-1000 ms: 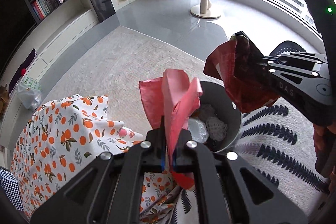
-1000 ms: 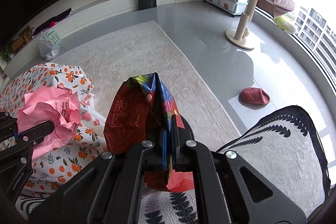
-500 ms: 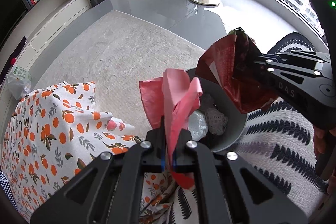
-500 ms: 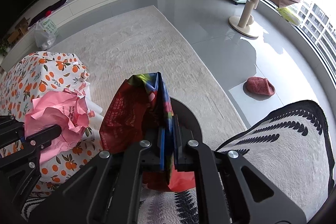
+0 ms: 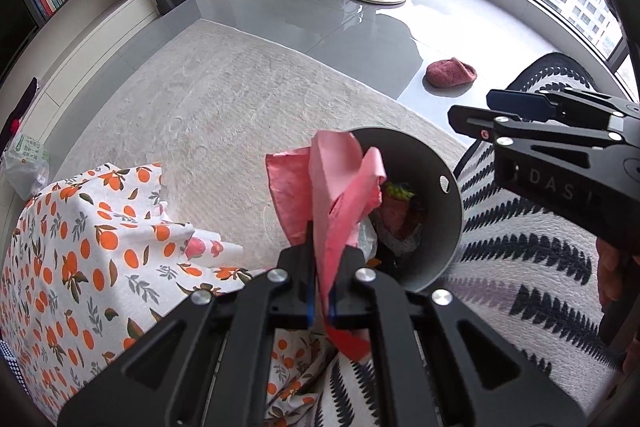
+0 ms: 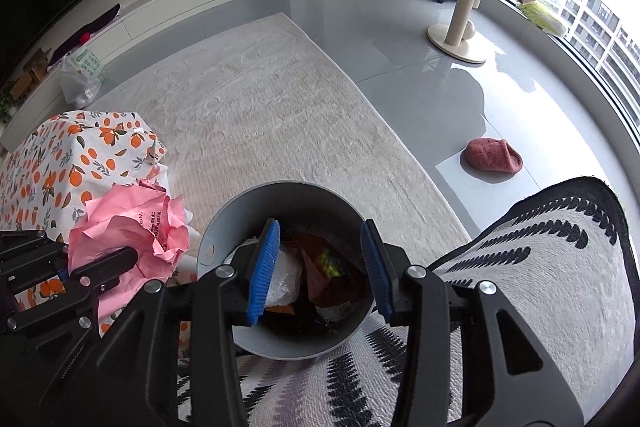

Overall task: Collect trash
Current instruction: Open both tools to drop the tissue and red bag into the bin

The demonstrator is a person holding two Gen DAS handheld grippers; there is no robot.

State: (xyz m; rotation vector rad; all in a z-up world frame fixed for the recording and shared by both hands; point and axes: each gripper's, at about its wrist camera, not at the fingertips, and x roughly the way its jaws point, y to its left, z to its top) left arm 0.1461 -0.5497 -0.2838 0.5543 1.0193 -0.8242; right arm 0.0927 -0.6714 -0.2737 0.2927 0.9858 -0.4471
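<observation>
Rug (image 6: 280, 99), pale, on grey floor. Orange-print cloth (image 5: 80, 247) at left, beside the bin. Grey bin (image 6: 288, 203) on the floor, holding a red wrapper (image 6: 320, 275) and clear plastic (image 6: 284, 275). Right gripper (image 6: 320, 267) over the bin mouth, fingers spread, nothing between them. Left gripper (image 5: 322, 291) pinching pink paper (image 5: 340, 187) at the bin's left rim. Red slipper (image 6: 494, 155) on the floor, well apart.

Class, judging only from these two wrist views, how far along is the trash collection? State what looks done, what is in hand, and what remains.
Done: a red wrapper lies in the grey bin among other trash, and the right gripper hangs open above it, empty. In hand: the left gripper is shut on crumpled pink paper, held beside the bin's rim. Left: getting that paper into the bin. No other loose trash is clearly identifiable.
</observation>
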